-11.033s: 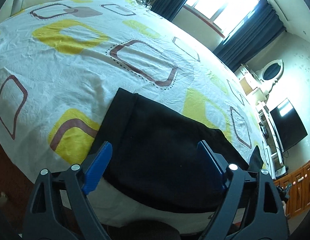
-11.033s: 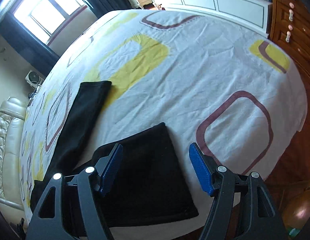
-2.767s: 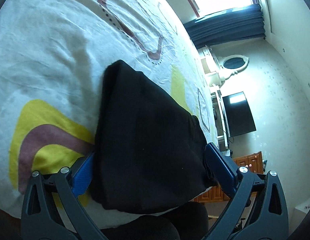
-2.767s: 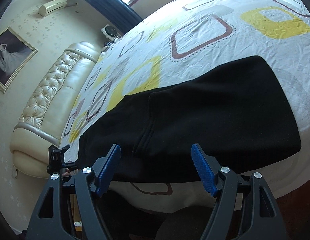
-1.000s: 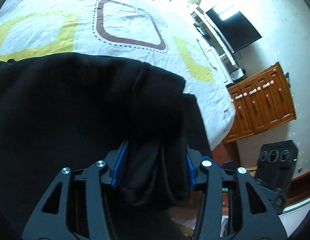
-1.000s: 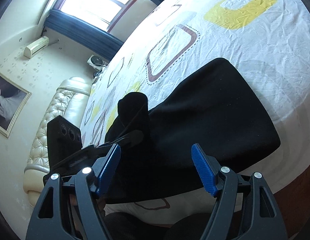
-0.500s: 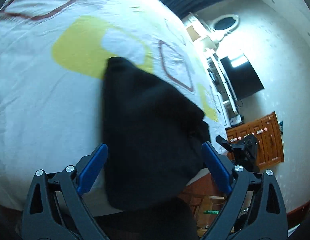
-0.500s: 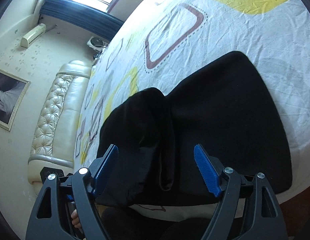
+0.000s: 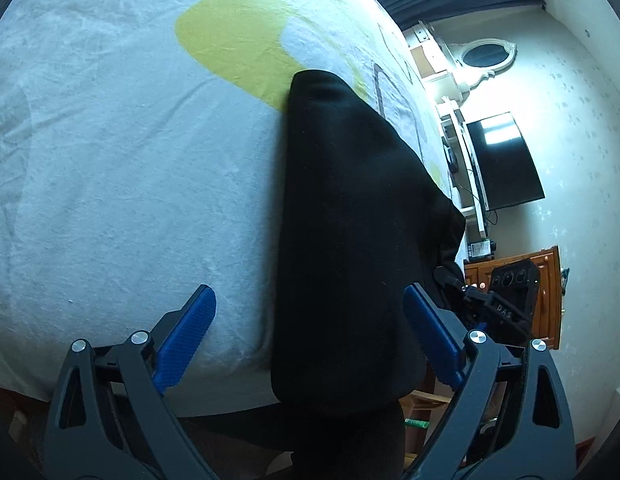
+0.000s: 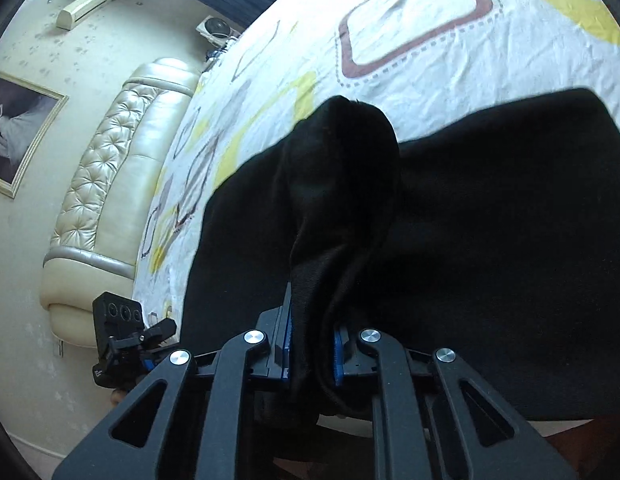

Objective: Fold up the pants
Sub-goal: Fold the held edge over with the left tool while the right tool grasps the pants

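Observation:
The black pants [image 9: 345,216] lie folded on the bed near its front edge, also in the right wrist view [image 10: 489,208]. My left gripper [image 9: 310,336] is open and empty, its blue pads either side of the pants' near end. My right gripper [image 10: 311,344] is shut on a bunched fold of the pants [image 10: 341,184] and lifts it above the rest of the cloth. The right gripper also shows in the left wrist view [image 9: 493,300], beyond the pants. The left gripper shows in the right wrist view [image 10: 126,340], at the bed's edge.
The bed sheet [image 9: 110,140] is white with yellow and maroon squares. A cream tufted headboard [image 10: 106,184] stands at the left of the right view. A television [image 9: 505,160], white shelves and a wooden dresser [image 9: 545,280] stand along the wall beyond the bed.
My right gripper has shut on a fold of the pants and raised it. My left gripper, which held the fold a second ago, stays open and has drawn back a little.

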A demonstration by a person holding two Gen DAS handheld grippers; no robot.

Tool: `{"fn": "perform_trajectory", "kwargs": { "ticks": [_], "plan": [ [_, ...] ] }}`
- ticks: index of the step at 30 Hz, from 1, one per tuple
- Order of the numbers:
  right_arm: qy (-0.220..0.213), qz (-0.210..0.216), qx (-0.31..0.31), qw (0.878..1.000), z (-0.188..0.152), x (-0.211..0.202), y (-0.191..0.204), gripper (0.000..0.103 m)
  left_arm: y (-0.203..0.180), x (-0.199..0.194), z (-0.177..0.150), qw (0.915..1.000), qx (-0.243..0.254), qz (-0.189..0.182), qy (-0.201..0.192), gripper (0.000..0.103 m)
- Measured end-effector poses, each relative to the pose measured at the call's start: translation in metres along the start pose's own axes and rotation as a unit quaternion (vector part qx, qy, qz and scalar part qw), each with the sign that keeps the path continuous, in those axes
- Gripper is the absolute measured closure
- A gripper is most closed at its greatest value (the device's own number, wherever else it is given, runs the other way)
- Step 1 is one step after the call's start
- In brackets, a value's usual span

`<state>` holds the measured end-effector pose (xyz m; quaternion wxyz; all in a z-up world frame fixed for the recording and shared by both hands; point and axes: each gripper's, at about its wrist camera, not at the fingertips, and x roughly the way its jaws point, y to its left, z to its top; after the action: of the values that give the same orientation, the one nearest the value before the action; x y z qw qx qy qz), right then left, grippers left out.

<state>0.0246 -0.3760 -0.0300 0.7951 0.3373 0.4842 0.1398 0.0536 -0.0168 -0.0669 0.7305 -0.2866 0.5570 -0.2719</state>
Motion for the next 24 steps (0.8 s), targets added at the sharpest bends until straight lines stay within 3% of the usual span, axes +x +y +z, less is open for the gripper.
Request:
{"fn": "perform_trajectory", "kwargs": {
  "ticks": [4,7,10,15,21,24],
  "plan": [
    [-0.044,-0.007,-0.035,0.998,0.001,-0.043,0.012,0.089,-0.005,0.000,0.001,0.9999,0.008,-0.015,-0.004,0.008],
    [-0.072,-0.044,-0.054,0.995,0.002,-0.074,0.005,0.089,-0.014,0.006,-0.001,0.9994,0.011,-0.034,0.005,0.007],
    [-0.084,-0.068,-0.025,0.994,0.005,-0.093,-0.025,0.089,-0.022,0.018,-0.004,0.9988,0.010,-0.046,0.013,0.007],
    [-0.069,-0.108,0.026,0.991,0.005,-0.084,-0.079,0.089,-0.032,0.044,-0.009,0.9982,0.004,-0.051,0.031,0.007],
    [-0.063,-0.035,0.085,0.994,0.003,-0.080,-0.115,0.088,-0.031,0.060,-0.013,0.9987,0.015,-0.032,0.037,0.007],
    [-0.067,-0.024,0.089,0.993,0.001,-0.086,-0.120,0.085,-0.033,0.061,-0.014,0.9986,0.023,-0.032,0.035,0.006]
  ]
}}
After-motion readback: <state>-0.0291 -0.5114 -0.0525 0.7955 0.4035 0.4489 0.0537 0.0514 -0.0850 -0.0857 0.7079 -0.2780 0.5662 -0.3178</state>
